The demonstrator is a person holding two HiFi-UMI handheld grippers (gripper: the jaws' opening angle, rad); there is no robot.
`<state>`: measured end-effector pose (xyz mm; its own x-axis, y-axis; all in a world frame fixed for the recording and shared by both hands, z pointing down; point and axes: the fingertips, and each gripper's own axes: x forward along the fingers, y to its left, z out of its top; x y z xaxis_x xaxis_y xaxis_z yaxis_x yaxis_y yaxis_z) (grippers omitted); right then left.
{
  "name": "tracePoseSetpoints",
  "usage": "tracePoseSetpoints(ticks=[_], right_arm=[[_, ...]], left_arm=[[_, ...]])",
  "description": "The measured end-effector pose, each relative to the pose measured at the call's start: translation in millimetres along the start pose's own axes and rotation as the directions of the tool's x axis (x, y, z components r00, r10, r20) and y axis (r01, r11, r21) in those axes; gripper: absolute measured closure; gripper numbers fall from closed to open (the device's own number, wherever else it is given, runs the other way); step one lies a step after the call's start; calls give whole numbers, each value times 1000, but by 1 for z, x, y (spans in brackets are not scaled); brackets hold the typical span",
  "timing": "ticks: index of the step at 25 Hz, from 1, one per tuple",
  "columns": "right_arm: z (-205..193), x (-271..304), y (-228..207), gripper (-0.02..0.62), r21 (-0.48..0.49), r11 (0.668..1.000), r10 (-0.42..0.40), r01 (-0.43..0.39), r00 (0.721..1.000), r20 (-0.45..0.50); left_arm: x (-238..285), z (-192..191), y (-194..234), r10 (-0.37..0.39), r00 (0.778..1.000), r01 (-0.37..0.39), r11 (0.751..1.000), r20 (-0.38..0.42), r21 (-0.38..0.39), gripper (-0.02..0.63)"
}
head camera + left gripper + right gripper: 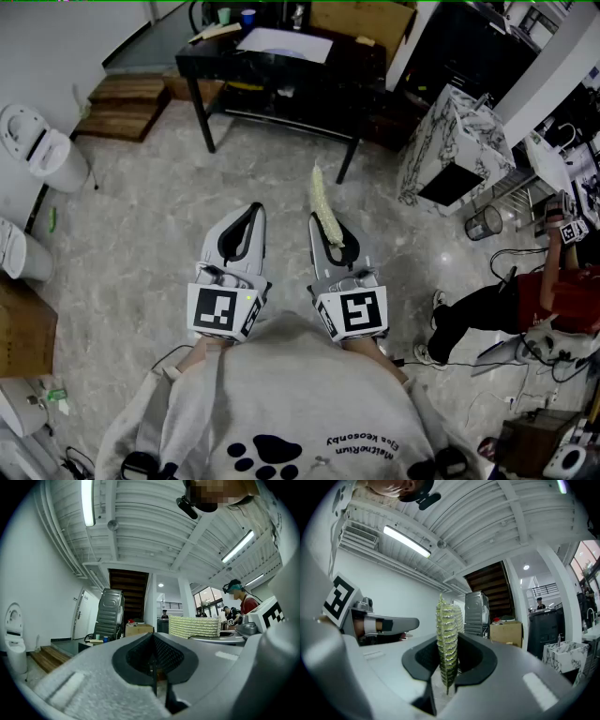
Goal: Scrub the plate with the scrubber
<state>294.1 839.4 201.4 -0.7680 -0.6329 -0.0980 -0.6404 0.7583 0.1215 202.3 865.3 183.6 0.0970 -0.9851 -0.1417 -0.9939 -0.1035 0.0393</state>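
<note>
My right gripper (324,228) is shut on a pale yellow-green mesh scrubber (325,208), which sticks out forward past its tips. In the right gripper view the scrubber (446,639) stands edge-on between the pressed jaws of that gripper (447,679). My left gripper (247,216) is held level beside it, to the left. Its jaws are shut with nothing between them (153,662). The scrubber (194,626) also shows at the right of the left gripper view. Both grippers hang in the air above a marbled floor. No plate appears in any view.
A black table (281,64) with papers stands ahead. A marbled white box (457,141) and a mesh bin (485,223) are at the right. A person in red (553,298) sits far right. Wooden steps (127,103) and a white fixture (42,145) are at the left.
</note>
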Motion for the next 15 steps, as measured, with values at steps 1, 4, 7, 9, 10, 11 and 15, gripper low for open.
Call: tracePoseSetpoints(ticks=[1,4,7,9,10,11,15], right_arm=[[0,-1,0,528,-1,1000,2,-2,1000,2],[-1,-3,-5,528,6,1000,6,-6,1000,4],[-5,-3,-13,528,16,1000,11,-11,1000,3],[-7,-3,-17,528,18,1000,16,-16,1000,-1],[-8,-4,-19,528,25,1000,18,-18,1000,-2],[-9,-4,-21,528,34,999,20,-20,1000,1],[-12,-1,-28,526,64,998,9,-9,1000,9]], left_arm=[[0,0,-1,3,1000,-3,1000,2,-1,604],[1,-1,-5,9,1000,-9,1000,2,0,604],[6,-7,-10,18,1000,-19,1000,-11,-2,604],[9,-11,-12,21,999,-22,1000,-24,-8,604],[10,-14,-13,22,999,-23,1000,-31,-11,604],[11,-15,-13,24,999,-24,1000,-34,-13,604],[17,-18,-11,22,999,-22,1000,-27,-12,604]])
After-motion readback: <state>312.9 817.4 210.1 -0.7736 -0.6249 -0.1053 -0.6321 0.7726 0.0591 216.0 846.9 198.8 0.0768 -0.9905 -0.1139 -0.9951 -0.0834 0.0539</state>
